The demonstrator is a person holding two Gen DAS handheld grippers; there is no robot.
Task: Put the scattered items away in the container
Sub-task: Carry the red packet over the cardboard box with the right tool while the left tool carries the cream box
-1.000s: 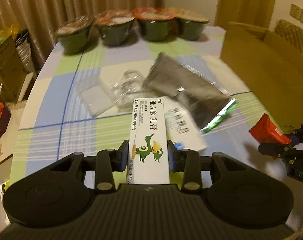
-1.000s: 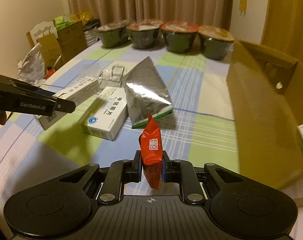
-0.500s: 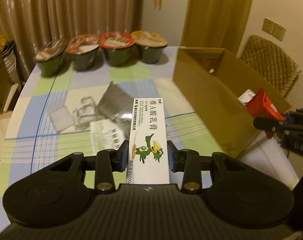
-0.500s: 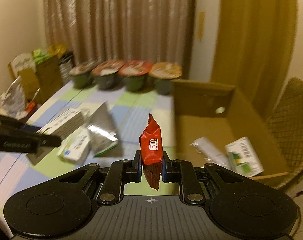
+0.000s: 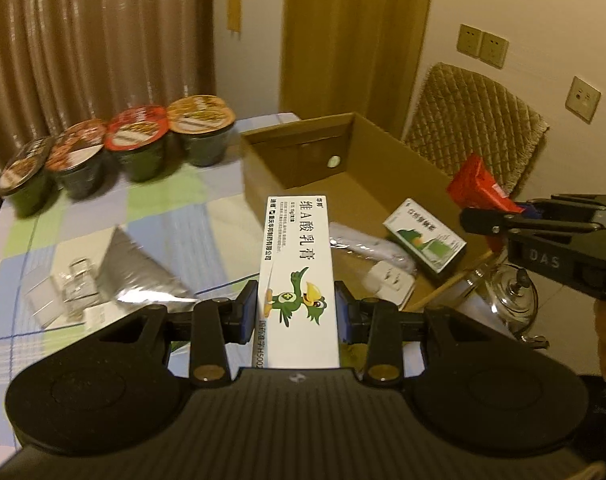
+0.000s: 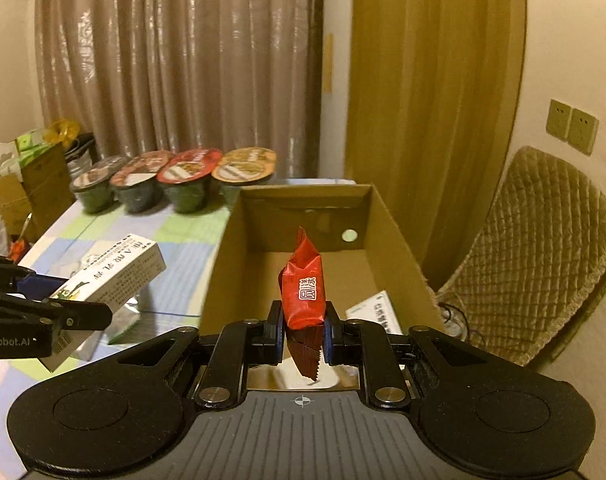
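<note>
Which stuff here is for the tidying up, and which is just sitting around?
For tidying:
white box with a green bird, in the left tool
red snack packet, in the right tool
cardboard box
silver pouch on the table

Just sitting around:
four noodle bowls
padded chair
curtains

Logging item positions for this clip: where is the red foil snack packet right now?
The red foil snack packet is pinched upright in the right gripper, held in front of the open brown cardboard box; the left wrist view shows it at right.

Dim warm room: brown curtains [image 6: 175, 60], cream wall [image 5: 523, 8], quilted chair [image 6: 543, 248], checked tablecloth [image 5: 175, 208].
</note>
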